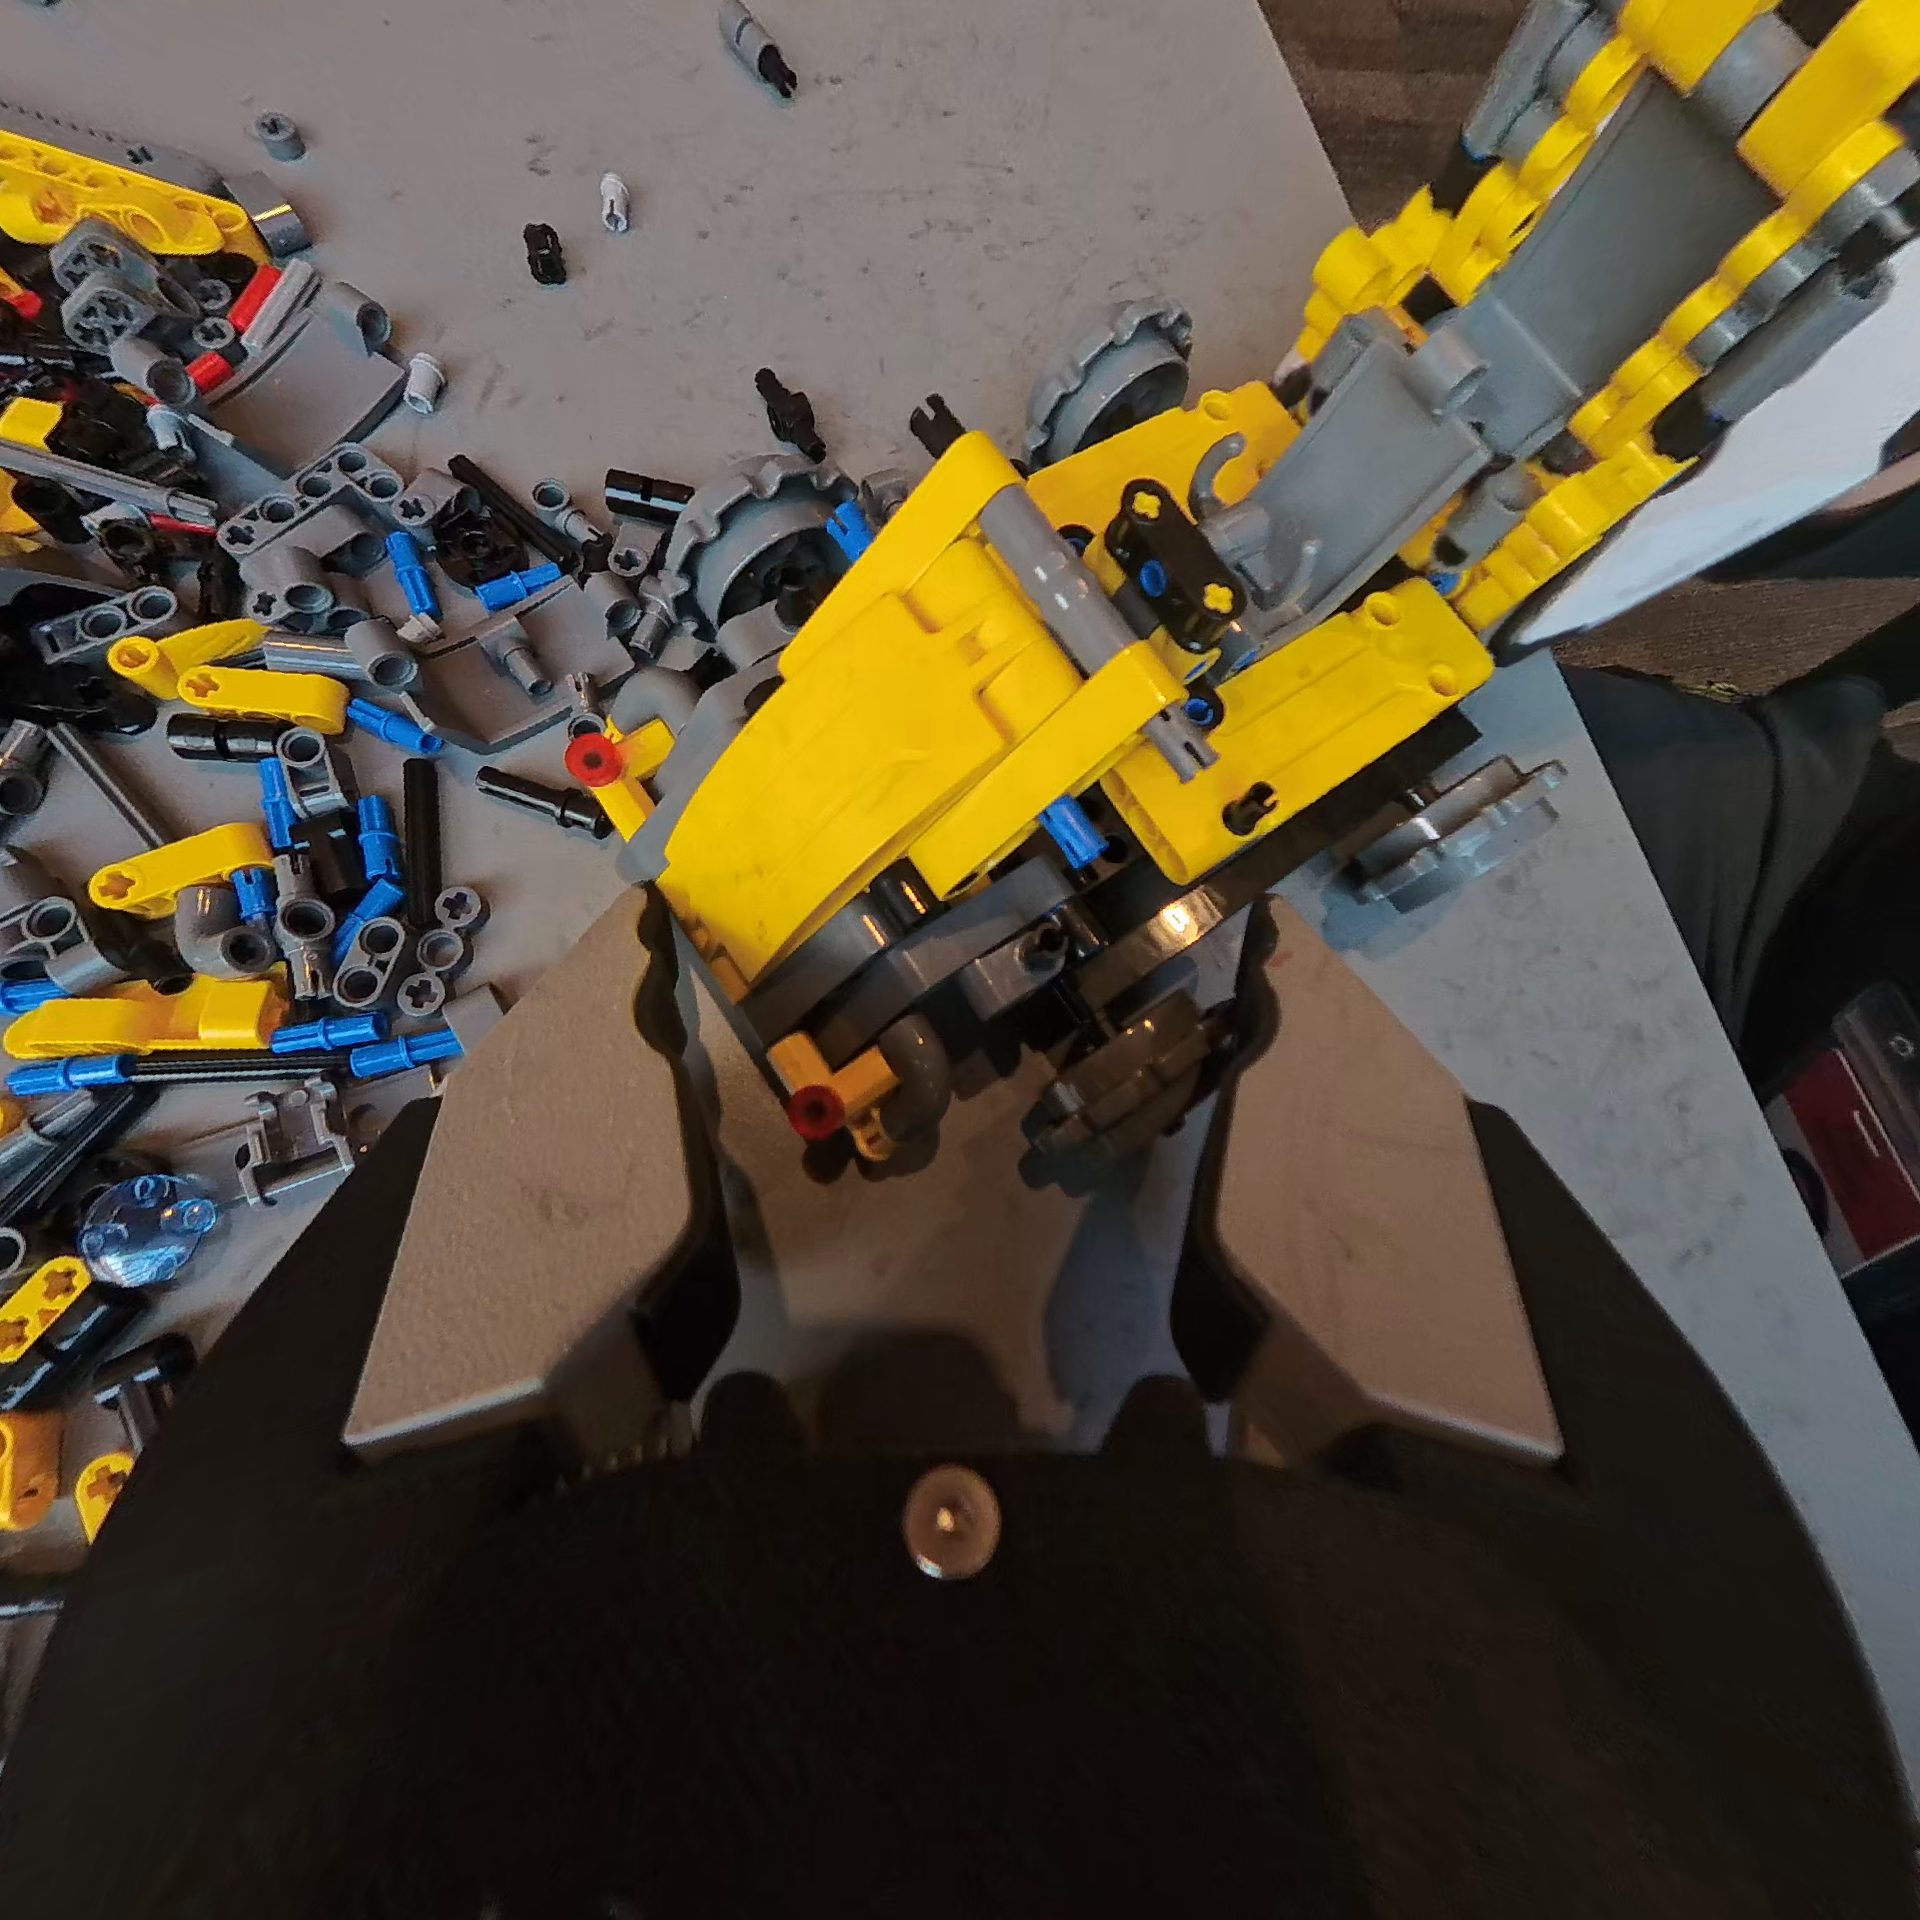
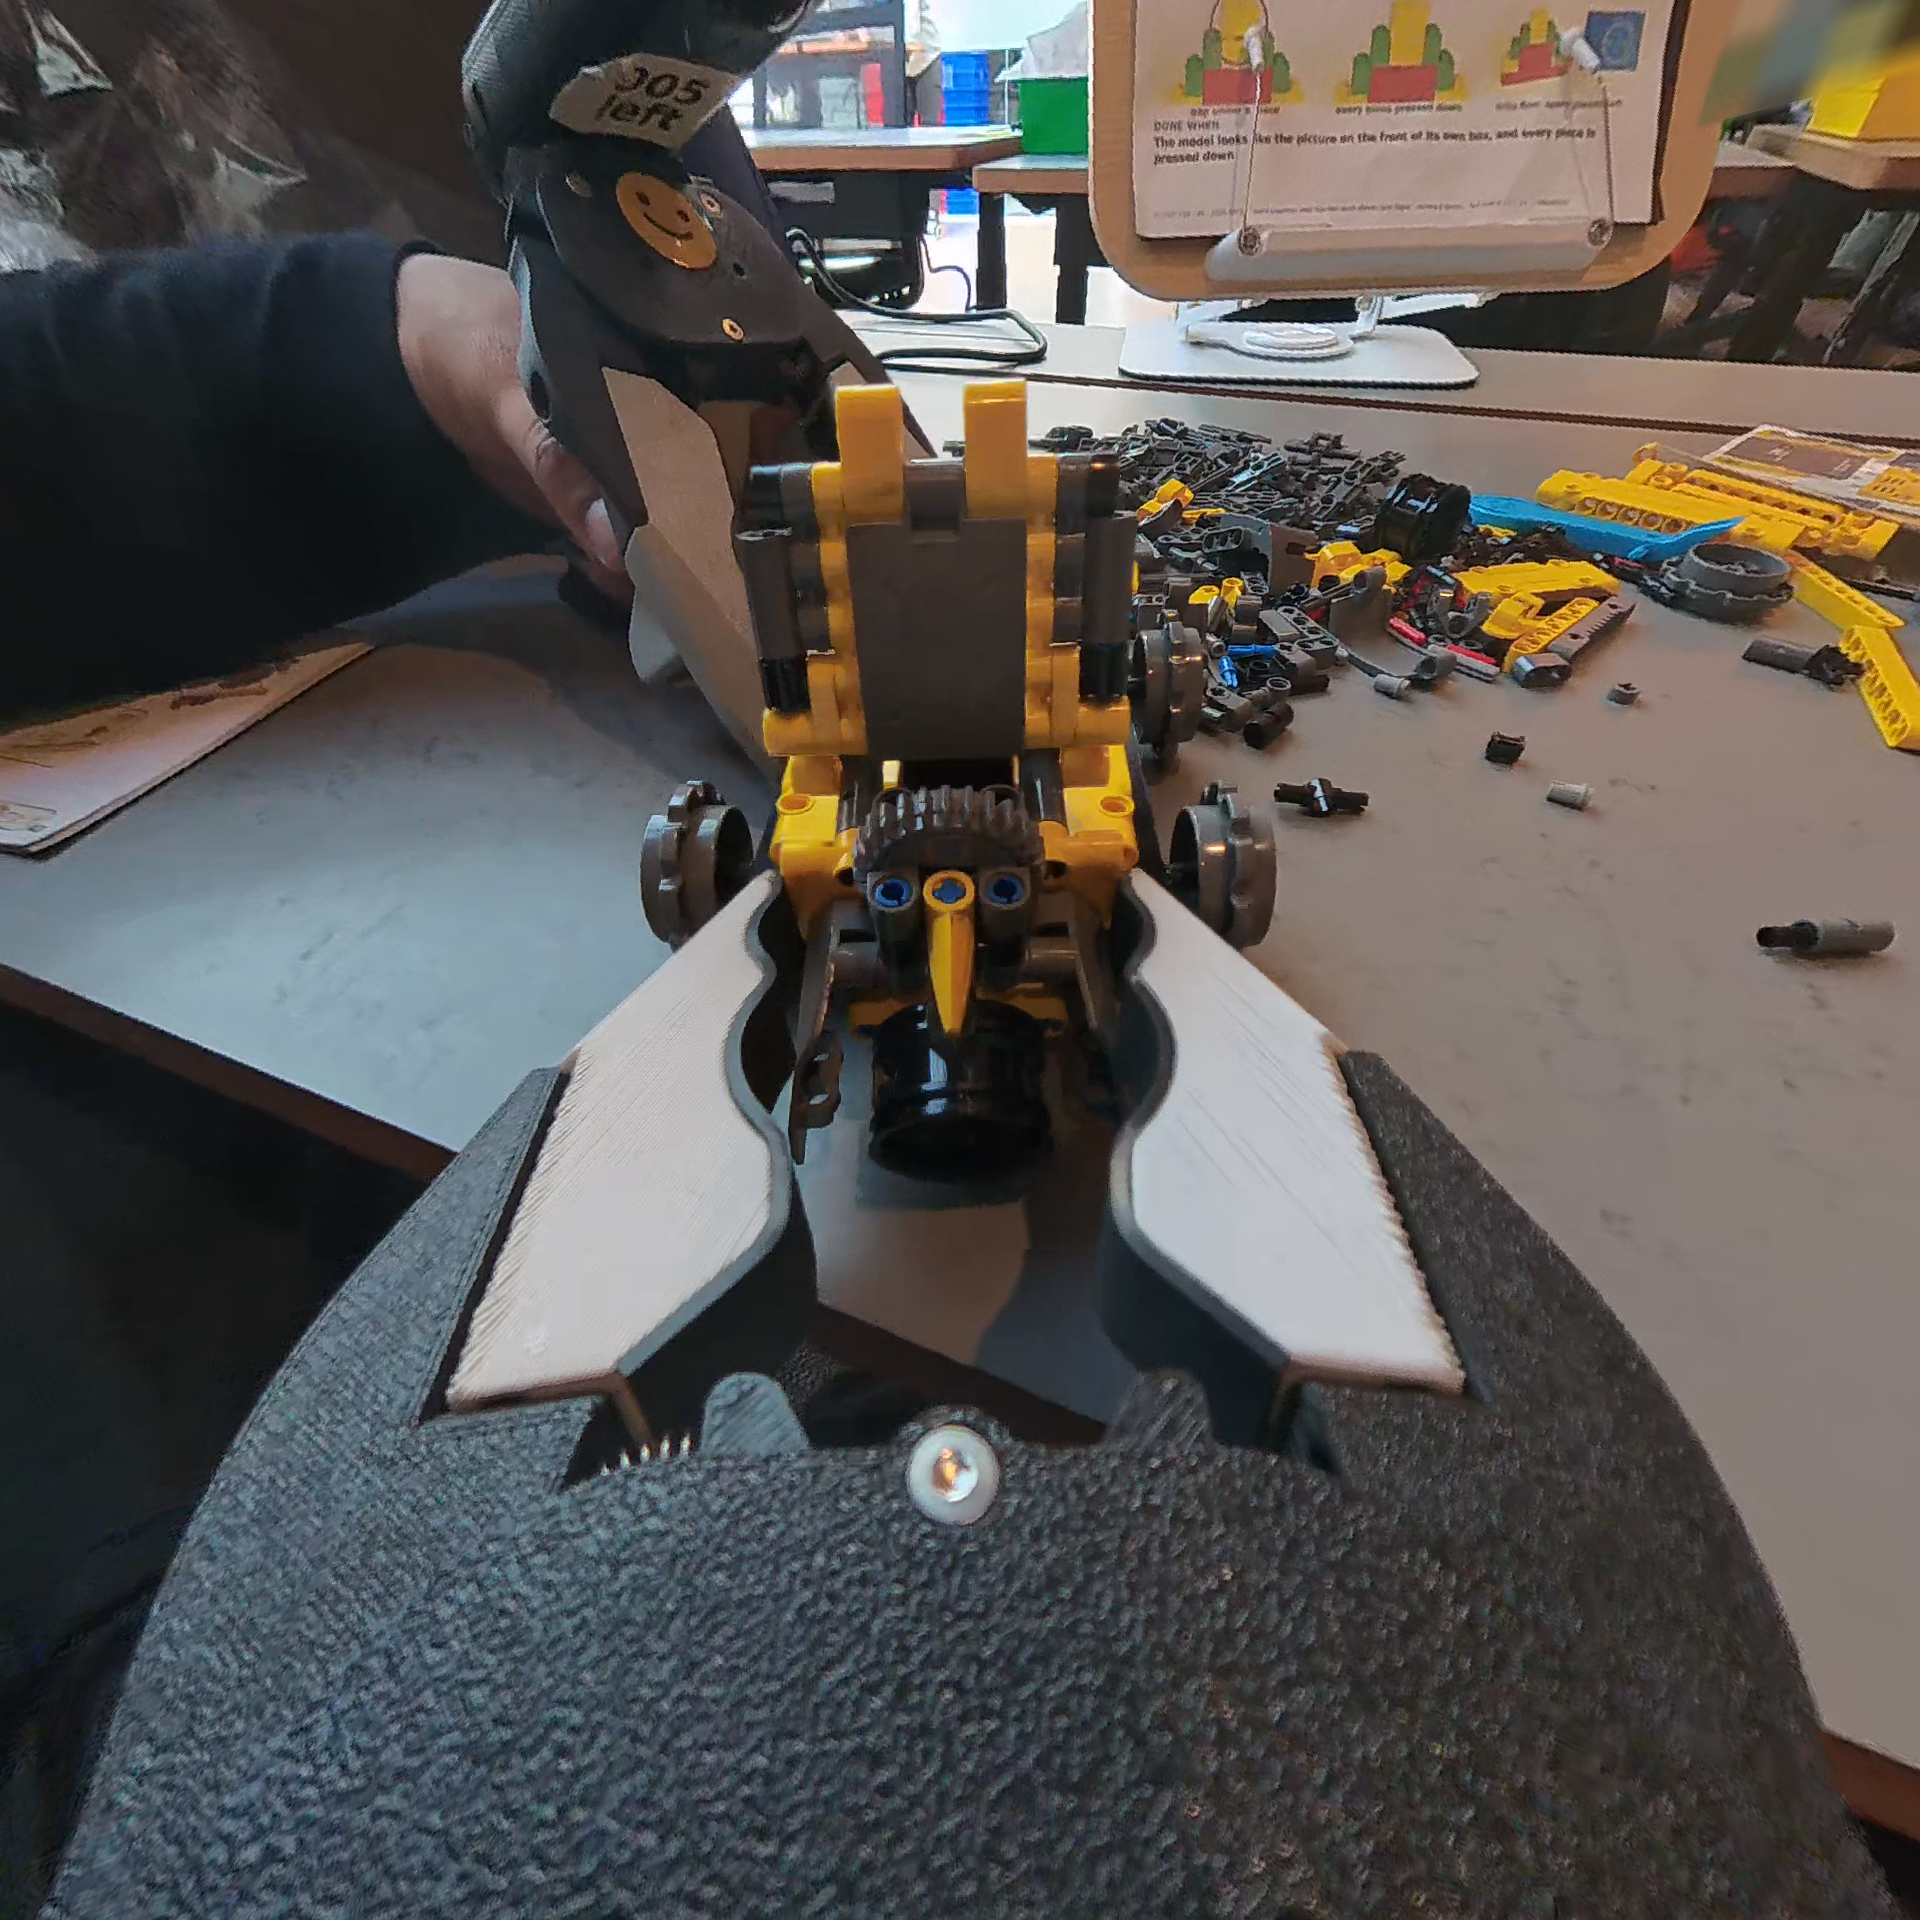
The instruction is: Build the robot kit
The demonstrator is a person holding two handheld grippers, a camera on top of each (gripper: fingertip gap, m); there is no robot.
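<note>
Yellow-and-grey brick vehicle point(image 2: 940, 727) is sitting in the middle of the right wrist frame, on the grey table point(image 2: 364, 914) near its front edge, with both grippers closed in on it.

At the upper left of that frame, a hand point(image 2: 488, 416) in a dark sleeve is holding the left gripper point(image 2: 717, 582), which is reaching down onto the far left side of the model. In the left wrist view the left gripper point(image 1: 951, 935) is showing its jaws clamped on the vehicle's dark rear end point(image 1: 987, 966), the fingertips pressing on either side of it. At the left of that view, a pile of loose pieces point(image 1: 260, 675) is lying spread across the table, just beside the model.

At centre, the right gripper point(image 2: 951, 914) is meeting the near end of the vehicle, its jaws closed against the yellow frame on both sides, a black wheel hub point(image 2: 951, 1091) hanging between the fingers.

To the right, loose parts point(image 2: 1455, 582) are lying scattered well apart from the grippers; at the upper right, an instruction sheet on a stand point(image 2: 1392, 114) is standing beyond them.
</note>
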